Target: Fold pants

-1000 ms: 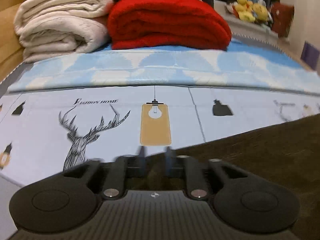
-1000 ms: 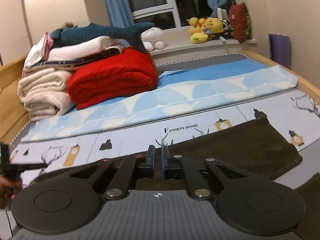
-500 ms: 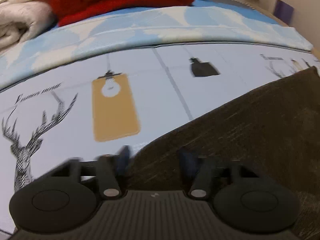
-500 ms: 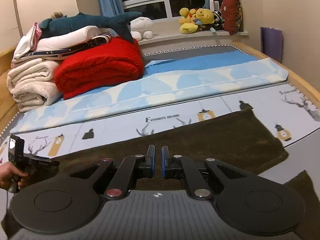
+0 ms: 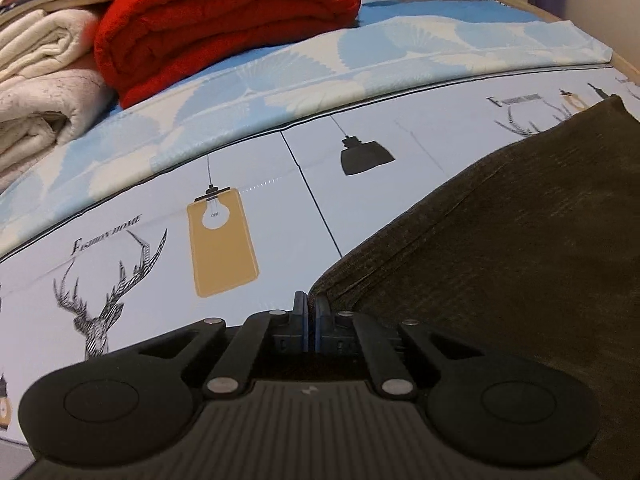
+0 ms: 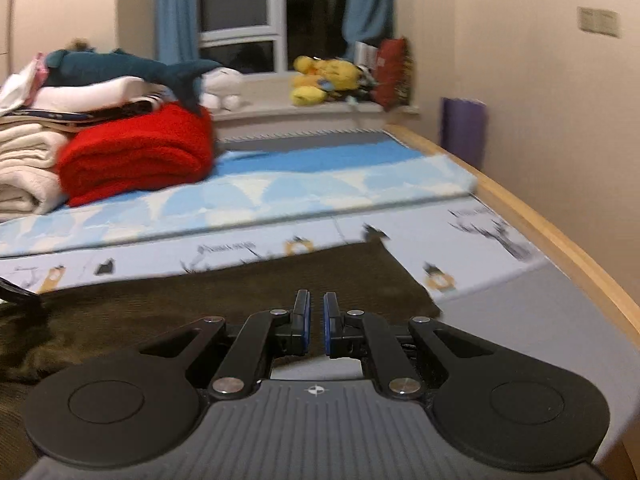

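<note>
The pants (image 5: 500, 264) lie flat on the bed (image 5: 120, 272), not yet folded. At their left corner the left gripper (image 5: 311, 312) has just closed, apparently pinching the hem. The right gripper (image 6: 316, 316), near the right end, is nearly closed on nothing.

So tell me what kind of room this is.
Most likely a bedroom: the work surface is a bed with a printed sheet, folded blankets are stacked at its far end, and plush toys sit on the sill under a curtained window.
</note>
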The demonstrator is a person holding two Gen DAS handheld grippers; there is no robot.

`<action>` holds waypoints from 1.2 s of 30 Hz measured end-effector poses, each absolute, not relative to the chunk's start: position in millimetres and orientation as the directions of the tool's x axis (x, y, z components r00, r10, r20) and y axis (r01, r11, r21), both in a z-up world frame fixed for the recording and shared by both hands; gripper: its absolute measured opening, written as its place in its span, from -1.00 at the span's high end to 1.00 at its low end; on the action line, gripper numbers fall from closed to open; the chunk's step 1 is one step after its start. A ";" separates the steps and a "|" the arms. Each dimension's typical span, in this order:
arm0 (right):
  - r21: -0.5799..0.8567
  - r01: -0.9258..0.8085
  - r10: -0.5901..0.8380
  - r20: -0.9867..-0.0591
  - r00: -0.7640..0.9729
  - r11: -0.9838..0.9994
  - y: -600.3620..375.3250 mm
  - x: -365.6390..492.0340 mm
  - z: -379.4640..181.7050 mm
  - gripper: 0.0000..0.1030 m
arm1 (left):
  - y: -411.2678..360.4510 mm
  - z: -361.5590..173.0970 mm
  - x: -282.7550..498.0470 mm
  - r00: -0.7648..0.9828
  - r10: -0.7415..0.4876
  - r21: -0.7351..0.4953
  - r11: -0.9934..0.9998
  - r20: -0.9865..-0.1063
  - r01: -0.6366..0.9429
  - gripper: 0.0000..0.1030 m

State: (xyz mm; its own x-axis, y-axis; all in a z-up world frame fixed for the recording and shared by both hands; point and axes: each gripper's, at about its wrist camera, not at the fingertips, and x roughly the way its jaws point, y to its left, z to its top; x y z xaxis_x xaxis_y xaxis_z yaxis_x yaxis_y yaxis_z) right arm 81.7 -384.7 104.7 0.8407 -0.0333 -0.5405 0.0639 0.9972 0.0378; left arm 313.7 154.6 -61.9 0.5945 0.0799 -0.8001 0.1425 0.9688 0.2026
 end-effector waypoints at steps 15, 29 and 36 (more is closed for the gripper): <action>-0.002 0.087 -0.072 -0.574 0.816 0.996 -401.3 39.9 89.9 0.87 | 84.5 28.3 143.8 0.641 -0.034 0.159 0.957 -0.767 0.241 0.97; 0.184 0.113 0.028 -0.626 0.779 0.976 -418.8 79.8 47.6 0.87 | 207.1 -14.3 23.6 0.586 -0.176 -0.329 0.930 -0.791 -0.165 0.19; 0.301 0.129 0.104 -0.650 0.753 0.945 -411.5 121.5 20.3 0.87 | 252.7 -76.5 30.9 0.400 -0.316 -0.468 0.801 -0.860 -0.374 -0.15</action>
State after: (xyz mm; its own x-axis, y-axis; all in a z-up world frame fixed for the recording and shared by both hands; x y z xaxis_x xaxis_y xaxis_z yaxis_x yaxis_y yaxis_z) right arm 121.5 -411.5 20.3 0.7530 0.1043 -0.6497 0.1291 0.9447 0.3013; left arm 30.9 252.7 -76.5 0.4000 -0.3157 -0.8604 -0.3739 0.8010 -0.4676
